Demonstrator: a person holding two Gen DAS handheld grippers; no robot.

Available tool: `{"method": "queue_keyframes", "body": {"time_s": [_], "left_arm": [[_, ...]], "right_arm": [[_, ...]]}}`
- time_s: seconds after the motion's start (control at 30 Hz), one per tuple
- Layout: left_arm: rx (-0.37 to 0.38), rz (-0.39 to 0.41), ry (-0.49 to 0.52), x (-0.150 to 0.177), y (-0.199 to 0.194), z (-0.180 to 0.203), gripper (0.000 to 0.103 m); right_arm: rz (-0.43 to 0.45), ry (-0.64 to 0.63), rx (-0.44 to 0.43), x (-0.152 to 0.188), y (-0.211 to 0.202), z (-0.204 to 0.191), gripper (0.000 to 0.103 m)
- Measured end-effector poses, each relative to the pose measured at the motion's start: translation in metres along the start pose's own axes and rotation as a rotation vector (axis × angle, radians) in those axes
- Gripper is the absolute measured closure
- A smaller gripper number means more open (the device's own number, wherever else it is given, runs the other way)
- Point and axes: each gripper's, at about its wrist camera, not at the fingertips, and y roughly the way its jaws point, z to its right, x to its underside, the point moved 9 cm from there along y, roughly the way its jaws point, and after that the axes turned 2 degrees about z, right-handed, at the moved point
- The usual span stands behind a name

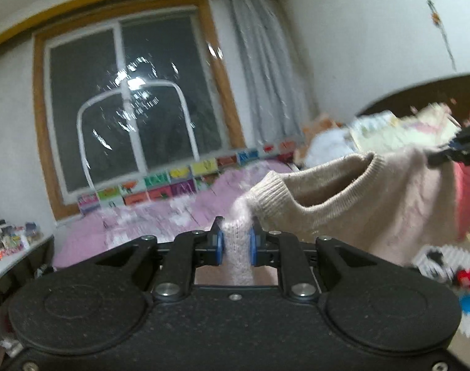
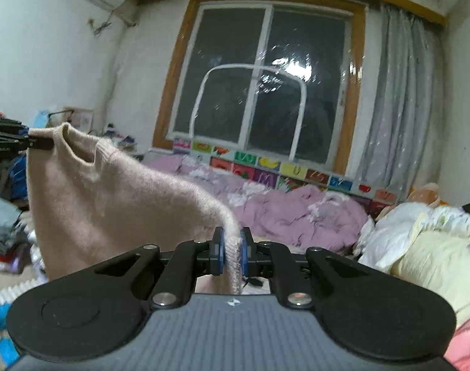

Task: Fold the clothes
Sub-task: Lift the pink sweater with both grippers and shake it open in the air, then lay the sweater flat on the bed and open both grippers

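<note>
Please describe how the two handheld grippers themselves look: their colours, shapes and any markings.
Both are matte black with two round, disc-like housings at the near end and angled linkage bars fixed by silver bolts. The left gripper has blue finger pads and an all-black speckled body. The right gripper has blue pads too, plus a grey ribbed centre panel with a small white logo. No sleeves or cables are visible.

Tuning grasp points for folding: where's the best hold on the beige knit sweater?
At the shoulders, either side of the ribbed collar, coming in level from the outer sides. The left gripper and right gripper already pinch the beige knit sweater so, and it hangs spread between them.
</note>
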Motion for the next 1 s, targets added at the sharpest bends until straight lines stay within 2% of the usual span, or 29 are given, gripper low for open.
{"method": "queue_keyframes", "body": {"time_s": [0.13, 0.3, 0.47, 0.6, 0.8, 1.0], "left_arm": [[0.042, -0.096, 0.047, 0.053, -0.024, 0.025, 0.089], [0.082, -0.173, 0.036, 0.102, -0.056, 0.05, 0.089], [0.091, -0.186, -0.003, 0.119, -0.092, 0.064, 0.089], [0.111, -0.19, 0.021, 0.129, -0.118, 0.079, 0.089], [0.107, -0.207, 0.019, 0.148, -0.153, 0.099, 0.089], [0.108, -0.233, 0.072, 0.172, -0.188, 0.122, 0.089]], "right_arm": [[-0.052, 0.0, -0.037, 0.042, -0.026, -0.024, 0.091], [-0.12, -0.003, -0.075, 0.087, -0.063, -0.061, 0.091], [-0.152, -0.018, -0.108, 0.121, -0.108, -0.102, 0.091], [-0.147, -0.006, -0.12, 0.139, -0.144, -0.129, 0.091], [-0.189, -0.025, -0.145, 0.169, -0.173, -0.163, 0.091], [-0.237, -0.144, -0.196, 0.196, -0.205, -0.204, 0.091]]}}
